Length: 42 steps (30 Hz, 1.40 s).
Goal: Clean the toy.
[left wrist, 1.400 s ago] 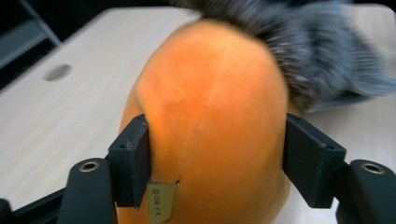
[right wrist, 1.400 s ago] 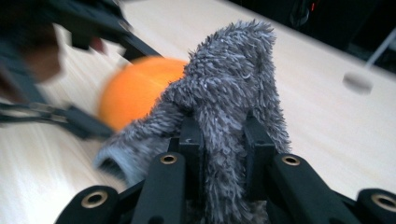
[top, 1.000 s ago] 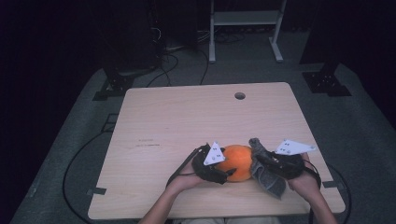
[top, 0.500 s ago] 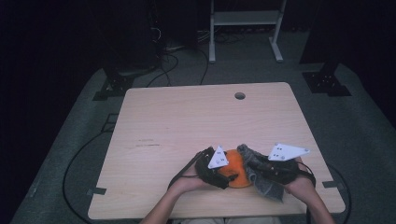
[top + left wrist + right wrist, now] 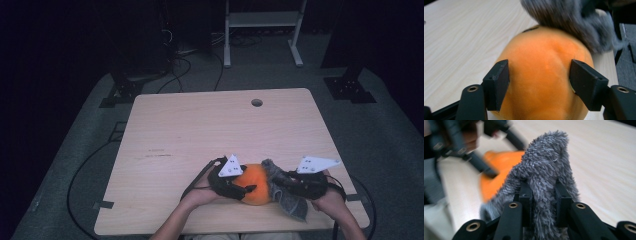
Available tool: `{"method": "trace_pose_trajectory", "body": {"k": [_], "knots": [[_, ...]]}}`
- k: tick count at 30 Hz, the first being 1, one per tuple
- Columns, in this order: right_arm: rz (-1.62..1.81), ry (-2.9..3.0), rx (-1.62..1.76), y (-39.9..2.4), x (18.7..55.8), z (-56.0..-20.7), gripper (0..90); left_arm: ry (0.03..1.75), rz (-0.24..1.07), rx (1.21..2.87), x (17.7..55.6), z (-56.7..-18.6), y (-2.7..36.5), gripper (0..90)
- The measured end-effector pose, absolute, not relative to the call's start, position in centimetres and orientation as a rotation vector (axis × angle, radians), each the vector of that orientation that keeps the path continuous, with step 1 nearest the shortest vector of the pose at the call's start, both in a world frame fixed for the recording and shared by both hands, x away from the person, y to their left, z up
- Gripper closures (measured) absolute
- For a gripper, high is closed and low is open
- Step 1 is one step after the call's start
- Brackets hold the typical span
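While clamped, ball (image 5: 544,80) fills left gripper (image 5: 540,82).

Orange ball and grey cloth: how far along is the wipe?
Done: both things are gripped. The left gripper, jaws just closing, clamps the orange ball near the table's front edge; the right gripper is shut on the grey cloth.
In hand: the cloth lies against the ball's right side.
Left: probably rubbing the other faces; how much is already wiped cannot be told.

A round orange plush ball (image 5: 254,184) sits near the front edge of the light wooden table (image 5: 200,130). A shaggy grey cloth (image 5: 285,192) is draped against its right side, bunched and standing upward.
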State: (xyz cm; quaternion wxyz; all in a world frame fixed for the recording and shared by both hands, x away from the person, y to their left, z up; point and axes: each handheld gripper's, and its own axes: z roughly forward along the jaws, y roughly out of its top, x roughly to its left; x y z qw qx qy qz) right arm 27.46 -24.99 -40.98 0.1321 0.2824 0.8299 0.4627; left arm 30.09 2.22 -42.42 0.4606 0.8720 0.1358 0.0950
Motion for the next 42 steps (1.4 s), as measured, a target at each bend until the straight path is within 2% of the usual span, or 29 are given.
{"method": "trace_pose_trajectory", "body": {"k": [4,8,13,18,21,26,28,32,35,42], "knots": [[1.331,2.403,0.87,-25.8,27.8,-41.2,72.0,0.28,0.181,2.179,29.8,-42.1,2.4,32.1],[1.31,2.475,0.797,-24.7,27.4,-41.9,72.3,0.258,0.117,2.137,30.0,-41.0,2.7,23.8],[1.326,2.504,0.742,-24.8,27.0,-42.1,72.2,0.228,0.149,2.146,30.6,-40.1,1.6,17.6],[1.348,2.513,0.737,-25.6,26.8,-42.2,71.5,0.292,0.163,2.216,31.8,-41.4,-0.6,7.6],[1.343,2.482,0.789,-26.9,27.1,-42.1,69.8,0.312,0.141,2.218,31.8,-42.4,-1.1,7.7],[1.24,2.331,0.954,-29.8,27.9,-41.9,64.8,0.264,0.138,2.236,31.3,-42.5,-1.2,13.3],[1.185,2.288,1.048,-30.6,28.6,-42.7,62.3,0.267,0.143,2.242,31.1,-42.4,-1.2,18.7],[1.137,2.29,1.134,-31.4,29.7,-44.5,49.5,0.252,0.156,2.24,30.8,-42.4,-1.0,25.6],[1.145,2.286,1.185,-31.9,30.2,-45.1,43.8,0.228,0.146,2.244,30.6,-42.3,-0.7,28.7],[1.235,2.197,1.246,-33.2,30.3,-45.0,40.1,0.235,0.114,2.204,30.7,-41.6,-0.3,38.1]]}}
